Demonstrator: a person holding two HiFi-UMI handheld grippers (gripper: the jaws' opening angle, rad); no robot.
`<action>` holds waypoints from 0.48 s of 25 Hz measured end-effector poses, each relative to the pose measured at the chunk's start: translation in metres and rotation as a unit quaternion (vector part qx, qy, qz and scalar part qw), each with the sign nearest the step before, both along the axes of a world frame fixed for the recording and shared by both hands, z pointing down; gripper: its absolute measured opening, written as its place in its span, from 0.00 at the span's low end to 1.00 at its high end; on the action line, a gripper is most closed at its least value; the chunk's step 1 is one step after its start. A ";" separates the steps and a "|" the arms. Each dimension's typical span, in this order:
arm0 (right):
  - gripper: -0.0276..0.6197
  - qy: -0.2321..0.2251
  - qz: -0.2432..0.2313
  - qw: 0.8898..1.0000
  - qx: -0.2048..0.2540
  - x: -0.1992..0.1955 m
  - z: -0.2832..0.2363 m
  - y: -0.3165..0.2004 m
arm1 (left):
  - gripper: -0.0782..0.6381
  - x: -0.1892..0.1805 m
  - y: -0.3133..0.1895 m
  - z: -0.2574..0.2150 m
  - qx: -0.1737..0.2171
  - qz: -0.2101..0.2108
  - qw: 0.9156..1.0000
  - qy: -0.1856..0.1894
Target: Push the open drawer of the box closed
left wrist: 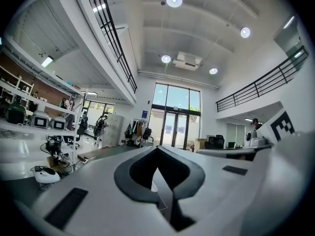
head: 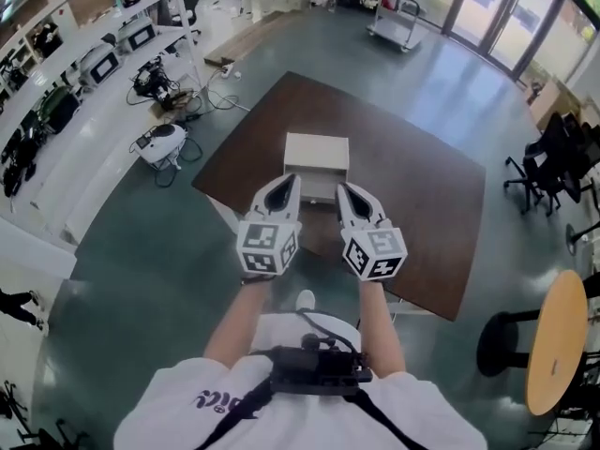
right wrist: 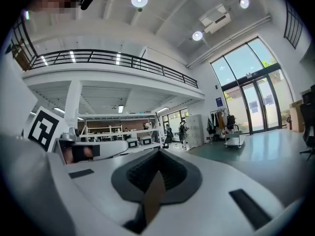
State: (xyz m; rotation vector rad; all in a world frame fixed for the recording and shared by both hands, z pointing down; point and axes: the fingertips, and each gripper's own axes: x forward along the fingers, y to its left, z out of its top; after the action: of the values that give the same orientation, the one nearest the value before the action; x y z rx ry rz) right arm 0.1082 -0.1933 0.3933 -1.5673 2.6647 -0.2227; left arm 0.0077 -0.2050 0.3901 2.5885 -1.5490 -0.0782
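In the head view a cream-white box (head: 317,151) stands on a dark brown table (head: 427,214), near the table's middle. A paler band on the side of the box toward the person seems to be the drawer (head: 317,187), but the gripper tips cover part of it and I cannot tell how far it stands out. The person holds both grippers side by side in front of the chest, pointing toward the box. The left gripper (head: 288,183) has its tip over the left front corner of the box and the right gripper (head: 345,191) over the right front corner; whether they touch the box cannot be told. In the left gripper view the jaws of the left gripper (left wrist: 157,150) are clenched together with nothing between them. In the right gripper view the jaws of the right gripper (right wrist: 158,152) are likewise pressed together and hold nothing. A round wooden table (head: 555,340) stands at the right, well apart from the brown one.
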 end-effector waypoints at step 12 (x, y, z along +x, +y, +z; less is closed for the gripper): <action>0.05 0.025 0.037 0.986 -0.163 0.027 0.163 -0.102 | 0.12 -0.004 -0.103 0.123 -0.109 -0.015 0.994 -0.003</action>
State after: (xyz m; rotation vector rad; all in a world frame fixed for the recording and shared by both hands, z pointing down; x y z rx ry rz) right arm 0.1351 -0.2951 0.5560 -1.7728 2.7089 -0.6536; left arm 0.0042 -0.3081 0.5127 2.4009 -1.5052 0.0905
